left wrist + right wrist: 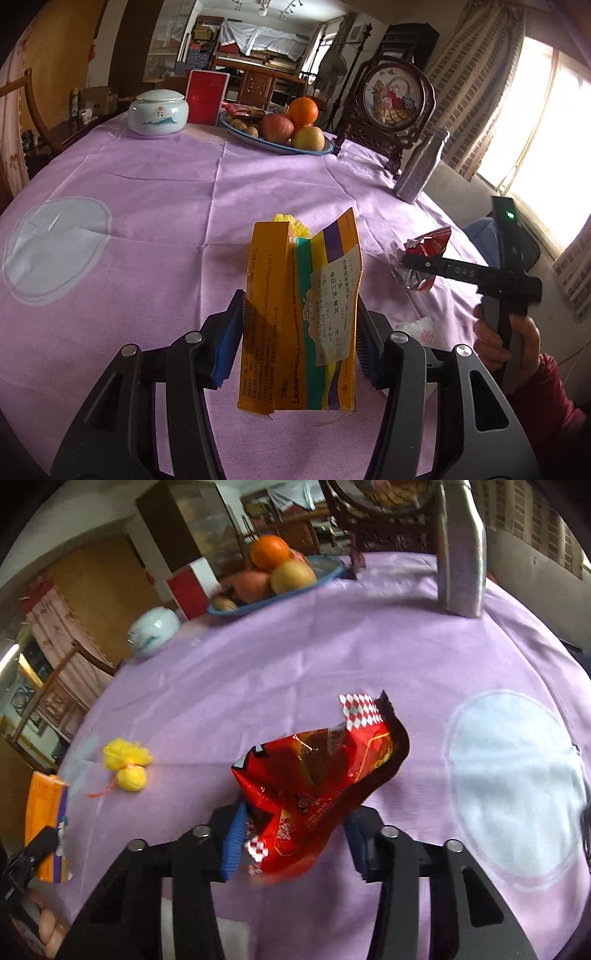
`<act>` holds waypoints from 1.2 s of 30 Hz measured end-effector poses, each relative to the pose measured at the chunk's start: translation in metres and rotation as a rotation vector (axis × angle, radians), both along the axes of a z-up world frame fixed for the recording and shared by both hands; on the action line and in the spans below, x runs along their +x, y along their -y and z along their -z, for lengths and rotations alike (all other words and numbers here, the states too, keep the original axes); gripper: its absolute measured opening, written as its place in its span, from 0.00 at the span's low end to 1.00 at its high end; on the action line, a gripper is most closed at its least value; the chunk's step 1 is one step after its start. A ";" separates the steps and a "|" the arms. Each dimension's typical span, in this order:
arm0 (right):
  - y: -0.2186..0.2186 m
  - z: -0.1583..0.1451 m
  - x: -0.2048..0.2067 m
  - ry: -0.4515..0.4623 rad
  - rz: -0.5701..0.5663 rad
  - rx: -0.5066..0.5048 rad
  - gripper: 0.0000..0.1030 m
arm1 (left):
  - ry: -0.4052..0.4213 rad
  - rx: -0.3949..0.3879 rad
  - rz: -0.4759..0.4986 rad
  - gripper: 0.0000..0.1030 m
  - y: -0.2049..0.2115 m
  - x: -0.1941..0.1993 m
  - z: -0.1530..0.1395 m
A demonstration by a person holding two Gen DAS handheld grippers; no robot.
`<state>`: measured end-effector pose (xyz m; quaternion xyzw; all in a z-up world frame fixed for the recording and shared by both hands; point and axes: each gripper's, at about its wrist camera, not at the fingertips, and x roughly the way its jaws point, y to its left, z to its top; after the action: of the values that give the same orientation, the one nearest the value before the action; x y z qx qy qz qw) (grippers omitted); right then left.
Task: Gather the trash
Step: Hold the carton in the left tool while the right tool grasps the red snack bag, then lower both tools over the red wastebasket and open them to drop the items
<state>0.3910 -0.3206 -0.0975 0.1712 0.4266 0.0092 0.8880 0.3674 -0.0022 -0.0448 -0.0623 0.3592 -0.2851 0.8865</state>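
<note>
Purple tablecloth [147, 192] fills the left wrist view: the left gripper [299, 339] is clamped on the flattened orange carton [295, 325], its long axis upright, well short of the fruit plate [258, 138]. Right wrist view: the right gripper [291, 834] is closed on the red wrapper [317, 775]; the yellow tuft [127, 762] lies between wrapper and carton, nearer the left gripper.

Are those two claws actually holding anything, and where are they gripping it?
Yes. The left gripper clamps the orange medicine box across its sides, near mid-height. The right gripper pinches the red snack wrapper at its lower end.
</note>
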 end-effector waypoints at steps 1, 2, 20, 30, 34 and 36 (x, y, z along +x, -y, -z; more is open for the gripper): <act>-0.003 -0.011 -0.007 0.058 -0.016 -0.011 0.39 | 0.000 -0.010 -0.006 0.53 -0.002 0.000 0.000; -0.004 -0.020 -0.013 0.106 -0.020 -0.023 0.39 | -0.001 -0.023 -0.011 0.53 -0.005 0.001 0.000; -0.020 -0.061 -0.100 0.333 -0.053 0.015 0.39 | 0.063 0.065 -0.163 0.53 -0.050 -0.091 -0.040; -0.104 -0.098 -0.161 0.411 -0.265 0.035 0.39 | 0.010 0.181 -0.422 0.53 -0.183 -0.210 -0.019; -0.159 -0.102 -0.170 0.400 -0.382 0.031 0.40 | -0.078 0.194 -0.537 0.53 -0.242 -0.246 0.019; -0.192 -0.100 -0.173 0.384 -0.446 0.030 0.39 | -0.141 0.194 -0.587 0.53 -0.270 -0.256 0.044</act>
<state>0.2182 -0.1291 0.0023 0.0817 0.2779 0.2426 0.9259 0.1113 0.2675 -0.0890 -0.0980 0.4120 0.0237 0.9056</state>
